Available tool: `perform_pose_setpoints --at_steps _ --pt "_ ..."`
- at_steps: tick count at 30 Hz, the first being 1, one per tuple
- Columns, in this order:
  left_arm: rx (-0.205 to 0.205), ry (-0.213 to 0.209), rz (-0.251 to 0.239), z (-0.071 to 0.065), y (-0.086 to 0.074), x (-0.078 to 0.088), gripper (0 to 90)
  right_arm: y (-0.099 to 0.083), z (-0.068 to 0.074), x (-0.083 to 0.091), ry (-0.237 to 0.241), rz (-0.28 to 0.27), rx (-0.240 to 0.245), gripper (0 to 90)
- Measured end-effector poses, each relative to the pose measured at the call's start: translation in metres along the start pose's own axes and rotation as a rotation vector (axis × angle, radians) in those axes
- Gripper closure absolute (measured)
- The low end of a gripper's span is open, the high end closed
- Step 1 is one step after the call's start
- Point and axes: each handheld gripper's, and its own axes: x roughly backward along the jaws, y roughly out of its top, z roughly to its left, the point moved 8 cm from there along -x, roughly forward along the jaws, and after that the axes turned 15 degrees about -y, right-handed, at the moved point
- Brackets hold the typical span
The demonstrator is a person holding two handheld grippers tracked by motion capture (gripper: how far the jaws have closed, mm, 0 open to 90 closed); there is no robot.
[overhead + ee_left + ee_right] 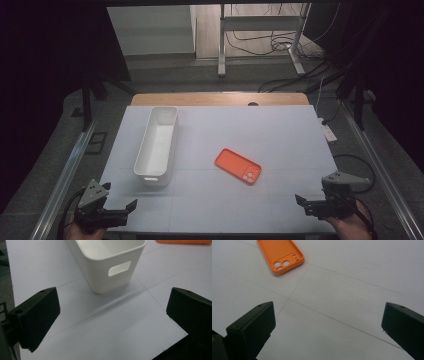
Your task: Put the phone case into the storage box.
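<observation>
An orange phone case [238, 166] lies flat near the middle of the white table, camera cut-outs toward the near right. A long white bin [156, 145] with nothing in it stands to its left, its handle slot facing me. My left gripper [120, 196] hovers at the near left corner, open, jaws wide apart with nothing between them. In the left gripper view, that gripper [113, 302] faces the bin's end wall [100, 277], with an edge of the case [182, 241] at the top. My right gripper [312, 192] is open at the near right corner. In the right gripper view, its jaws [328, 312] frame bare table, the case [280, 252] ahead to the left.
The white table sheet [280, 135] has faint grid lines and a wooden edge [220, 98] at the back. Dark floor, metal rails and loose cables surround it. A desk frame [260, 40] stands farther off.
</observation>
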Motion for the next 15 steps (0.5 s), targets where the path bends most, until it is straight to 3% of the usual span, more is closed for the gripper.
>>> perform_pose_setpoints --at_steps 8,15 --pt "0.012 -0.002 -0.004 0.0015 0.0001 0.0004 0.0 -0.0006 0.0012 -0.0004 0.001 0.004 0.005 0.0" --pt "-0.010 -0.004 0.002 -0.0008 0.0000 0.0000 0.0 -0.0006 0.0014 -0.0005 0.004 0.007 0.004 0.0"
